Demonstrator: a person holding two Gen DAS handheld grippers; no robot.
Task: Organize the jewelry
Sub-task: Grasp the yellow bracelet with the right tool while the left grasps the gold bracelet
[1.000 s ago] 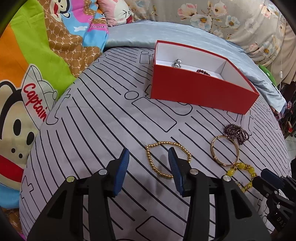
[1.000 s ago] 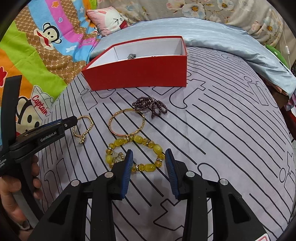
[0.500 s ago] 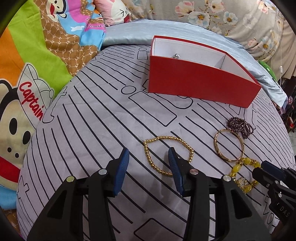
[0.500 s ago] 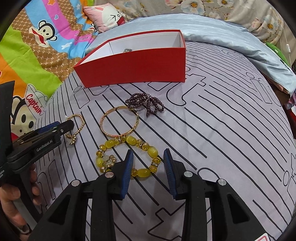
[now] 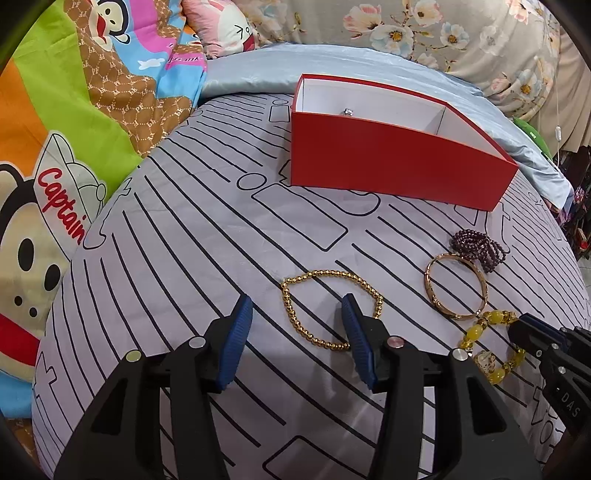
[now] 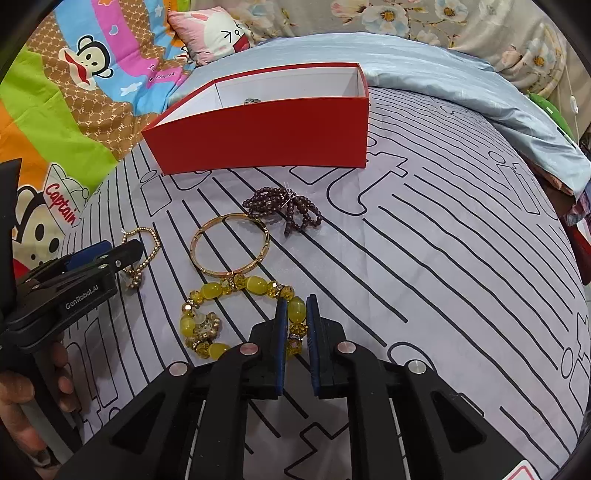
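Note:
A red box with a white inside stands at the back of the striped grey cushion; a small silver piece lies in it. My left gripper is open, its jaws straddling the left part of a gold bead bracelet that lies on the cushion. My right gripper is shut on the yellow bead bracelet, pinching its right side. A gold bangle and a dark purple bead bracelet lie between the yellow bracelet and the red box.
A cartoon monkey blanket lies at the left. A pale blue quilt and a floral cover lie behind the box. A pink pillow is at the back. The cushion drops off at the right.
My right gripper has moved forward and closed on the yellow bead bracelet. My left gripper has lowered toward the gold bead bracelet and stays open.

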